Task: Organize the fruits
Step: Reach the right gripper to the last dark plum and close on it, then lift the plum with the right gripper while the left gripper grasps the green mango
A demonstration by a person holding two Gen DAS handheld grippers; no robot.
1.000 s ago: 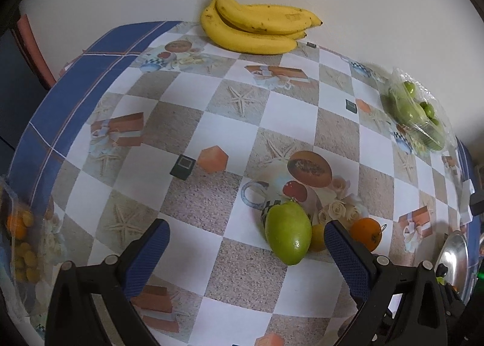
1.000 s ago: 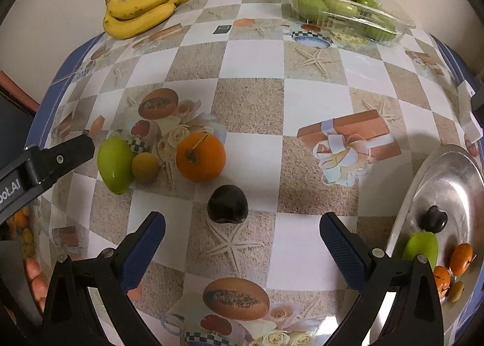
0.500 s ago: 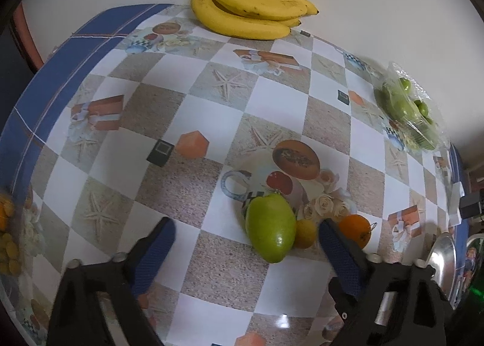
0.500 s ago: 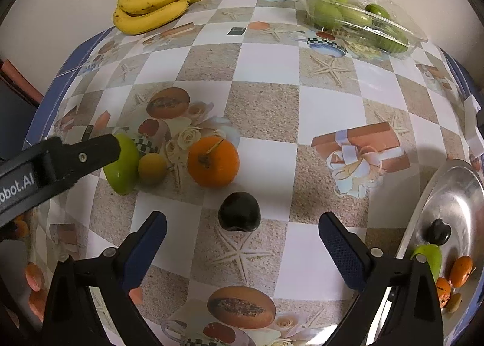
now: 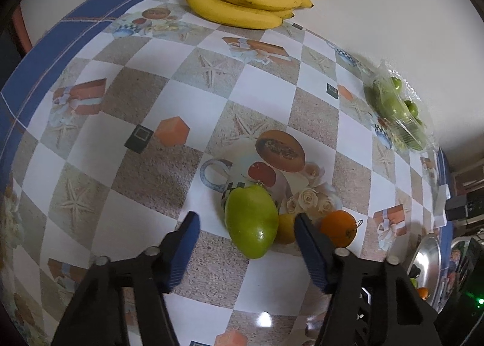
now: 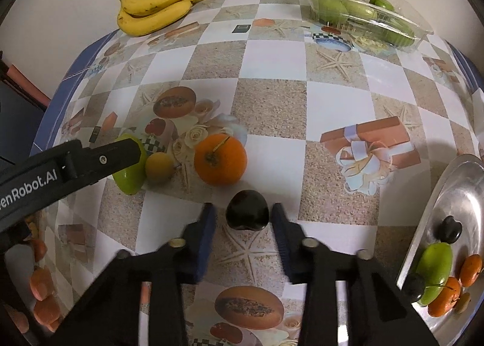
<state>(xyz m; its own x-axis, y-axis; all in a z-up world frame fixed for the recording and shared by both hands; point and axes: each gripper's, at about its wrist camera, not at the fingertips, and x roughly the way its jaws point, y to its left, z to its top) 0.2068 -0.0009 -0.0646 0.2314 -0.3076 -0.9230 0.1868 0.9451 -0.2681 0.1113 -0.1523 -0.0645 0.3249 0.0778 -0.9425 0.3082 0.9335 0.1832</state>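
A green mango (image 5: pixel 252 222) lies on the checked tablecloth, touching a small yellow fruit (image 5: pixel 286 228), with an orange (image 5: pixel 338 228) just beyond. My left gripper (image 5: pixel 246 220) points down over the mango. Its jaws are closing with the mango and yellow fruit between them, and a gap shows on both sides. In the right wrist view a dark plum (image 6: pixel 247 214) sits between the tips of my right gripper (image 6: pixel 243 209). These jaws are closing too: the right pad is at the plum's edge, and a thin gap remains on the left. The left gripper's arm (image 6: pixel 69 164) crosses the mango (image 6: pixel 130 178).
A metal plate (image 6: pixel 462 194) at the right edge holds a plum, a mango and small oranges. A bunch of bananas (image 6: pixel 163 4) and a clear plastic box of green fruits (image 6: pixel 363 10) sit by the back wall. The orange (image 6: pixel 220 158) lies close behind the plum.
Both pairs of jaws have narrowed from wide open, the right pair far more, onto the plum. The left gripper has tilted so the mango sits more centrally between its fingers.
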